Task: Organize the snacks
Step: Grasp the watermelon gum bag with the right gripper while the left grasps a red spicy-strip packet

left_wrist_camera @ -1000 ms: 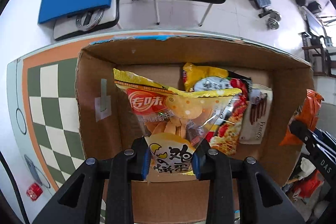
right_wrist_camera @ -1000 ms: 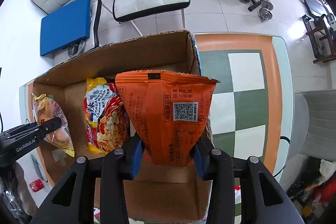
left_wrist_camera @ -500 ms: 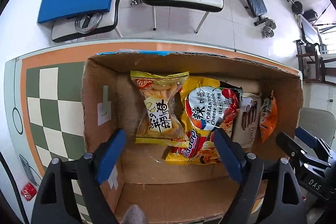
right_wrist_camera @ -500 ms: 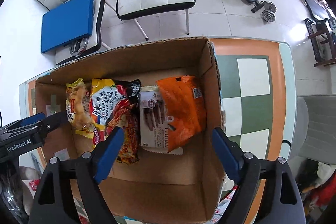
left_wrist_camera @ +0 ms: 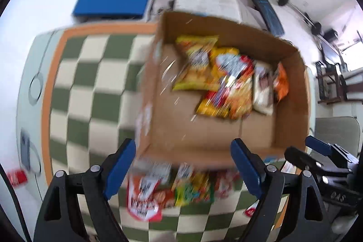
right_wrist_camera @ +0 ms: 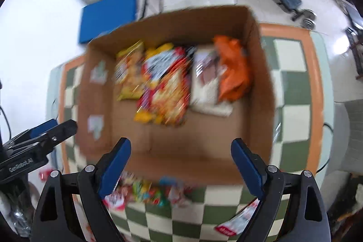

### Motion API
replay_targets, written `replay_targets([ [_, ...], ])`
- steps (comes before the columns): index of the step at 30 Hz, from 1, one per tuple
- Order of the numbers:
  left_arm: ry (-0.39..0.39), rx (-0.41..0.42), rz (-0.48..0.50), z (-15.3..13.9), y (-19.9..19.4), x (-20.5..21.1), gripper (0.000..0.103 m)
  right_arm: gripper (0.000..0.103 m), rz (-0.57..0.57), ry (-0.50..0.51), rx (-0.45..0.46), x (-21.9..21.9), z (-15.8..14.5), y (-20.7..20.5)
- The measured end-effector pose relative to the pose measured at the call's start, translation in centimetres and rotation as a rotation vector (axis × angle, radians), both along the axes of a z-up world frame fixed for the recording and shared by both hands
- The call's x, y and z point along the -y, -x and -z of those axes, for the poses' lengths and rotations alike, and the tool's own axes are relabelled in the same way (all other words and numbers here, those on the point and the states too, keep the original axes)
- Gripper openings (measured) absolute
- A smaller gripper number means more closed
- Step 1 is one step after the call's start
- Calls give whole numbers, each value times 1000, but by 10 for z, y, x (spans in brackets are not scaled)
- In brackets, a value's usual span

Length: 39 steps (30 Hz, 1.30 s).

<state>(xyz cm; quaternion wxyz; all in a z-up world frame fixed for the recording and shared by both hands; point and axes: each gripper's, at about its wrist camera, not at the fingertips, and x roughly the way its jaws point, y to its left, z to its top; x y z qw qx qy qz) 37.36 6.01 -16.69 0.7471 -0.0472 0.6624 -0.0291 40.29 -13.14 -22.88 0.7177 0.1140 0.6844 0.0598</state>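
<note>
- Inside the cardboard box (right_wrist_camera: 261, 74), four snack bags (right_wrist_camera: 163, 87) sit in a row against the far wall, kinda blurry.
- Left gripper (left_wrist_camera: 183, 165) and right gripper (right_wrist_camera: 181, 162) are both spread wide, holding nothing.
- More snack packets (left_wrist_camera: 158, 192) lie on the checkered table (left_wrist_camera: 86, 92).

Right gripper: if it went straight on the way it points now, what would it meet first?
Probably the bare floor of the cardboard box, in front of the snack packets. The right gripper is open and empty; blur makes depth uncertain.
</note>
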Motion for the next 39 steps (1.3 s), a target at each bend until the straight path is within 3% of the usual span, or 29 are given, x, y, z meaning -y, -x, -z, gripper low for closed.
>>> replay_targets([
  [2, -19, -11, -43, 5, 33, -18, 86, 92, -87, -20, 15, -20, -5, 25],
  [6, -82, -53, -92, 30, 90, -52, 86, 92, -370, 5, -13, -75, 0, 71],
  [11, -79, -186, -177, 86, 145, -85, 85, 92, -680, 125, -60, -134, 37, 116],
  [15, -66, -248, -239, 122, 170, -105, 85, 92, -888, 212, -117, -175, 84, 132],
  [21, -69, -268, -276, 145, 182, -118, 85, 92, -1211, 379, -162, -216, 139, 165],
  [24, -70, -276, -283, 152, 185, -122, 85, 91, -1279, 459, -187, -220, 161, 173],
  [26, -73, -275, -286, 153, 185, -124, 85, 85, -1276, 491, -196, -219, 171, 174],
  [29, -75, -266, -285, 153, 182, -129, 85, 74, -1178, 472, -219, -213, 176, 166],
  [36, -47, -244, -251, 142, 160, -132, 85, 68, -719, 270, -361, -156, 168, 152],
  [39, -17, -235, -203, 138, 142, -124, 85, 67, -535, 199, -381, -123, 165, 153],
])
